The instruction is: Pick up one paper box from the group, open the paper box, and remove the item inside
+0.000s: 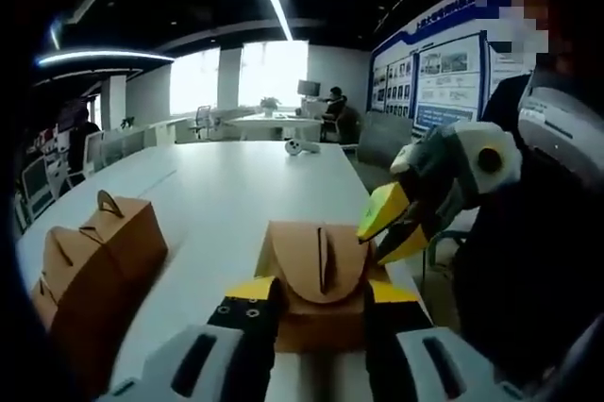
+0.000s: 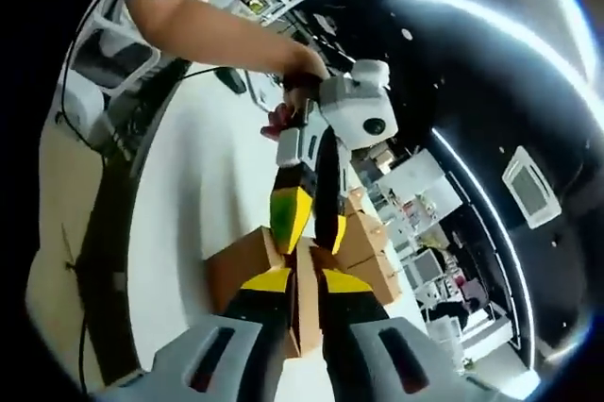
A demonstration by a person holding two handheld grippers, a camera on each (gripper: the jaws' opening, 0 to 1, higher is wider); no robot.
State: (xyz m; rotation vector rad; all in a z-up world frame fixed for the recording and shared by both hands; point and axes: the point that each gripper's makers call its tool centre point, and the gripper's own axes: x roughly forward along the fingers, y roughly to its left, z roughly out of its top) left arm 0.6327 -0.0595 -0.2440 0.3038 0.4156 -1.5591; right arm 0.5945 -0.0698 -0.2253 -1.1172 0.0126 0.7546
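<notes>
Left gripper view
- left tool (image 1: 321, 303): its yellow-tipped jaws come up from 6 o'clock and sit on either side of a brown paper box (image 1: 319, 291), looks clamped on its body just under the flap.
- paper box: dead centre-low, on the white tabletop (image 1: 217, 185). Its rounded top flap with the handle slot stands upright, facing the camera.
- right tool (image 1: 392, 227): coming in from 3 o'clock, yellow-green jaws pointed down-left with the tips right at the flap's right edge. Can't tell from here if it's actually pinching it.
- other boxes (image 1: 99, 265): two more brown paper boxes with handle tabs at about 8 o'clock, side by side and well apart from the held one.
- background: a seated person (image 1: 335, 109) at a far desk around 12 o'clock, and a blue poster wall (image 1: 439, 72) at 2 o'clock.

Right gripper view
- right tool (image 2: 304, 281): jaws rise from 6 o'clock, close together with a thin upright brown flap between them, so it's gripping the paper box (image 2: 247, 265) by the flap.
- left tool (image 2: 307, 218): just above centre, pointing down onto the same box, jaws closed on it. A person's hand (image 2: 297, 76) holds its handle near 12 o'clock.
- other boxes (image 2: 373, 251): stacked up just right of centre, at about 3 o'clock from the held box.
- tabletop (image 2: 198, 185): the white surface runs up the left side, around 10 o'clock.
</notes>
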